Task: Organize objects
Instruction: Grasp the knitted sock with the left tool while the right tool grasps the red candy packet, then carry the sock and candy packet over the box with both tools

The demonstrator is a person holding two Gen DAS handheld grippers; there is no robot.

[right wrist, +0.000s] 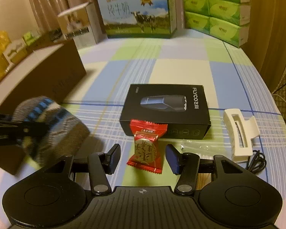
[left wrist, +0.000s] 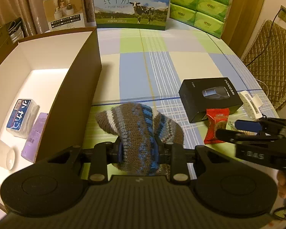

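A striped knitted piece (left wrist: 139, 122) in brown, blue and white hangs just above the checked tablecloth, and my left gripper (left wrist: 139, 148) is shut on it. It hangs right beside the brown wall of an open box (left wrist: 80, 72) with a white inside. In the right wrist view a red snack packet (right wrist: 145, 145) lies on the cloth between the fingers of my right gripper (right wrist: 143, 160). A gap shows on each side of the packet, so this gripper is open. The packet leans against a black shaver box (right wrist: 165, 110).
Inside the open box lie a blue pack (left wrist: 22, 115) and a purple bottle (left wrist: 35, 133). A white hair clip (right wrist: 240, 133) and a black cable (right wrist: 257, 162) sit right of the shaver box. A milk carton (left wrist: 132, 4) and green tissue packs (left wrist: 200, 3) line the far edge.
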